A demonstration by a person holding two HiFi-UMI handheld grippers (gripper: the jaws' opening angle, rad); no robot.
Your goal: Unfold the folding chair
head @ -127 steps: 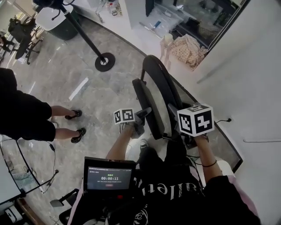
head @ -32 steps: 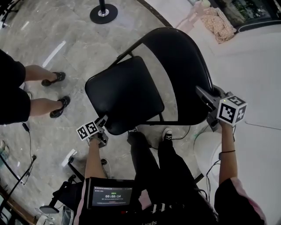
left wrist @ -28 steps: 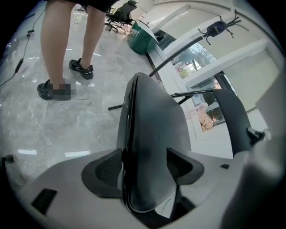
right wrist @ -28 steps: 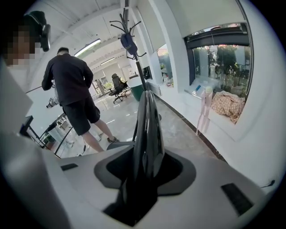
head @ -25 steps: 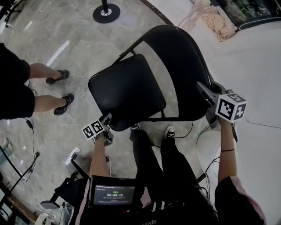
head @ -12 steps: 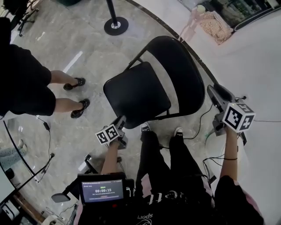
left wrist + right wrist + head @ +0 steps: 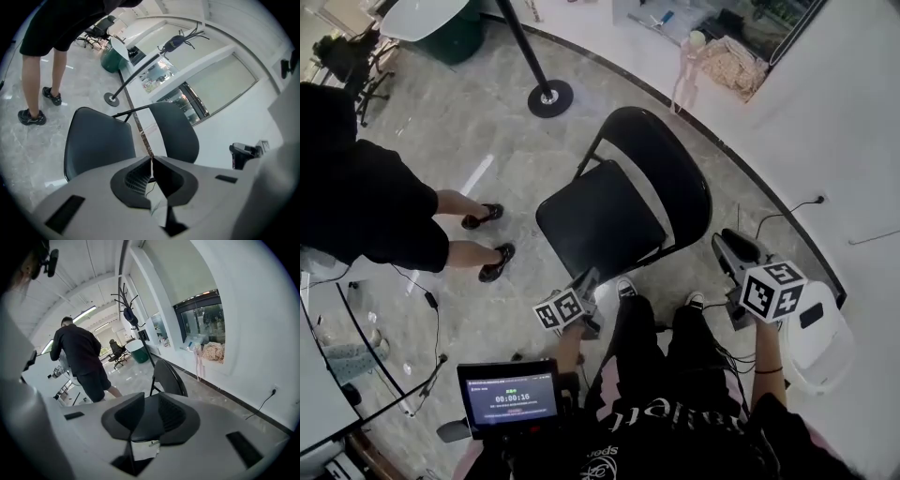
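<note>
We start with the polished grey floor (image 7: 516,155). It looks slick, and that's our first worry: lean on the chair and its feet could skate across the stone.

The folding chair (image 7: 614,220) stands open, close to the curved dark strip at the floor's edge. Its seat (image 7: 600,225) lies flat and its backrest (image 7: 675,178) is upright behind it. By our reckoning the unfolding is done. From up here, though, we can't tell whether the seat has dropped all the way home. If it hasn't, the frame could fold back under the first load.

The bystander (image 7: 375,197) stands on the far side of the seat, shoes not far from its edge, so a sliding or tipping chair would go straight at those feet. Our own shoes (image 7: 623,286) sit just beside the seat's near corner, and one careless step could kick a leg. A black cable (image 7: 766,222) trails over the floor beside the backrest, ready to snag a foot.

Now the tools. The left gripper (image 7: 591,277) hangs clear of the seat, jaws pressed together on nothing. The right gripper (image 7: 725,244) is off the backrest. Its jaws are apart with nothing between them, and they have just been closing. Neither one steadies the chair, so any wobble would go unchecked.
</note>
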